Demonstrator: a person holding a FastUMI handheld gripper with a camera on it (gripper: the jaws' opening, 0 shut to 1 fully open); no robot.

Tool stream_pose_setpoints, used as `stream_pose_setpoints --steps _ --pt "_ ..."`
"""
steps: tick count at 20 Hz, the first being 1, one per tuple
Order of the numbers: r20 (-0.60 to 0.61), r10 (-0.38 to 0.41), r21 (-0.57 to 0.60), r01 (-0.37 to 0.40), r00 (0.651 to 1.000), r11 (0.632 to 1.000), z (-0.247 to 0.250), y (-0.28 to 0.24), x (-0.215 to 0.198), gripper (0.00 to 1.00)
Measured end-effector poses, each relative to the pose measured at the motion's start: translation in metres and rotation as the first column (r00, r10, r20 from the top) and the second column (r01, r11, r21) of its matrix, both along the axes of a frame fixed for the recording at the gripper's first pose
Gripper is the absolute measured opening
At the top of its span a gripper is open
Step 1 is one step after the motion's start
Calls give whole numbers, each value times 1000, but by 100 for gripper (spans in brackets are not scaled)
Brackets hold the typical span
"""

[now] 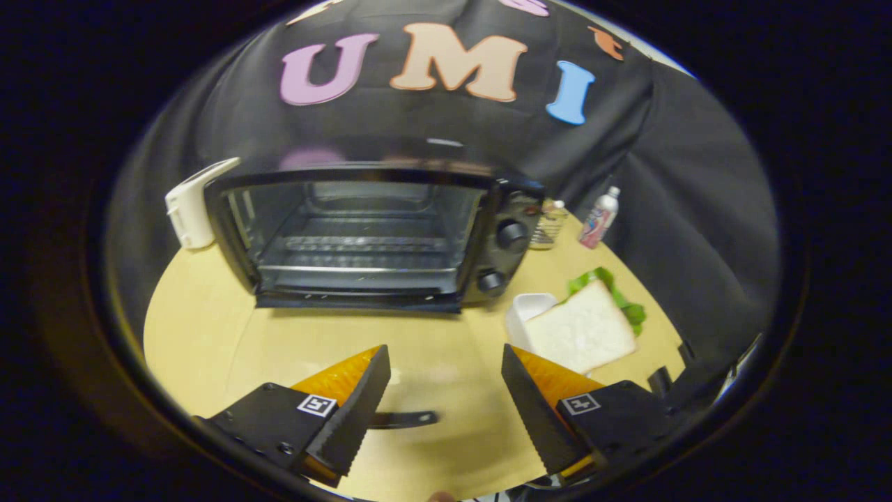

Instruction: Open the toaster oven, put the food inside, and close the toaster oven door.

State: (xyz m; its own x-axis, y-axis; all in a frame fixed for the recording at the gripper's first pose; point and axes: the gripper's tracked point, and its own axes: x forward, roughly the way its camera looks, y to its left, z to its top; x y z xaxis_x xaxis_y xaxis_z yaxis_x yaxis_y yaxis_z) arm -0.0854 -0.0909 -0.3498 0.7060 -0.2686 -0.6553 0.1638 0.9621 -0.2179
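Note:
The black toaster oven (362, 230) stands at the back of the table with its door (355, 301) folded down towards me. Its cavity and wire rack (362, 244) are bare. Two knobs (512, 235) sit on its right panel. A sandwich (582, 331) of white bread with lettuce lies on a white dish (524, 308), to the right of the oven and just beyond my right finger. My gripper (446, 369) is open above the table in front of the oven, holding nothing. A dark bar (404, 419), seemingly the door's handle, lies low between the fingers.
A white plastic object (191, 209) leans at the oven's left side. A small glass jar (547, 224) and a spray bottle (599, 217) stand behind the sandwich to the oven's right. The wooden table (202, 335) ends near the black cloth wall.

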Motion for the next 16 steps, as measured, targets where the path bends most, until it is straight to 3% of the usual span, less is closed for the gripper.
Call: stream_pose_setpoints --steps 6,9,12,16 --pt "103 -227 -57 234 968 971 50 -122 24 100" --pt "116 -326 26 326 938 945 45 -166 24 100" --pt "92 -366 160 349 926 923 24 -184 27 100" --pt "20 -355 332 329 935 884 -12 -183 37 98"
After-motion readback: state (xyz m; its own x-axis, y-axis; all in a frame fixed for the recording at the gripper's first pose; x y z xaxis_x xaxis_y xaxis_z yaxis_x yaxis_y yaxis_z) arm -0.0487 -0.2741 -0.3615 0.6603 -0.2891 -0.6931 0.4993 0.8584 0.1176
